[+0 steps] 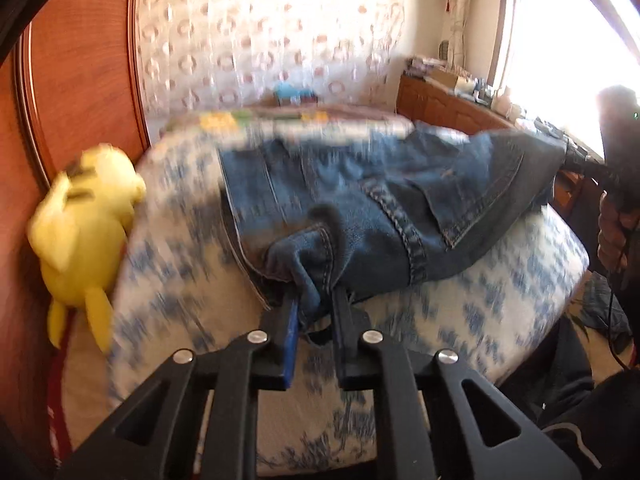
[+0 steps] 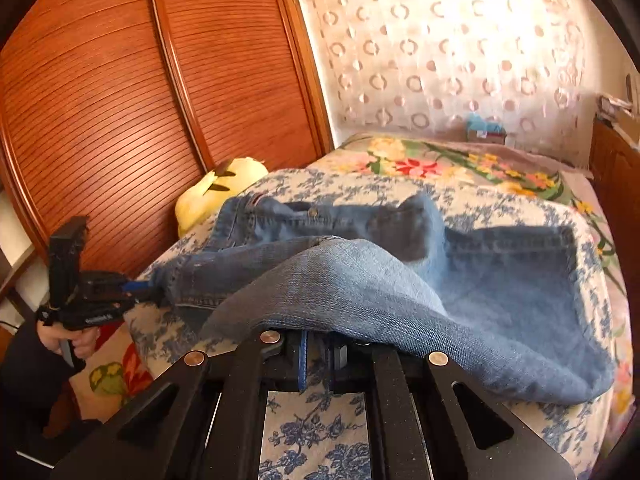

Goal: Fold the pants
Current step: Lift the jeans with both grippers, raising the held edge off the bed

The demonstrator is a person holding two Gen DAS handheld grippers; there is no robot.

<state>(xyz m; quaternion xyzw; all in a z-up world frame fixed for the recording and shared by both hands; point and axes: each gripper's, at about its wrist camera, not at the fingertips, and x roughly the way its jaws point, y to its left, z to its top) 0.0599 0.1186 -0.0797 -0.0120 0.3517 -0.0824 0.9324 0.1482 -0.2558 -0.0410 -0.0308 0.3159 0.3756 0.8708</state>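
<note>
pants (image 2: 360, 280) show no readable label or writing.

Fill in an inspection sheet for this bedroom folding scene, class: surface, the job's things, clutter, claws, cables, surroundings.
Surface: bed with blue floral cover; brighter flowered blanket at the far end.
Job's things: blue jeans spread on the bed, one part lifted over the right claw.
Clutter: yellow plush toy at the bed's edge by the wardrobe; small blue box at the far end.
Claws: left claw shut on a bunch of denim; right claw shut on denim, fingertips hidden under it.
Cables: thin dark cable hanging below the right hand.
Surroundings: wooden slatted wardrobe, lace curtain, bright window, cluttered wooden cabinet.
</note>
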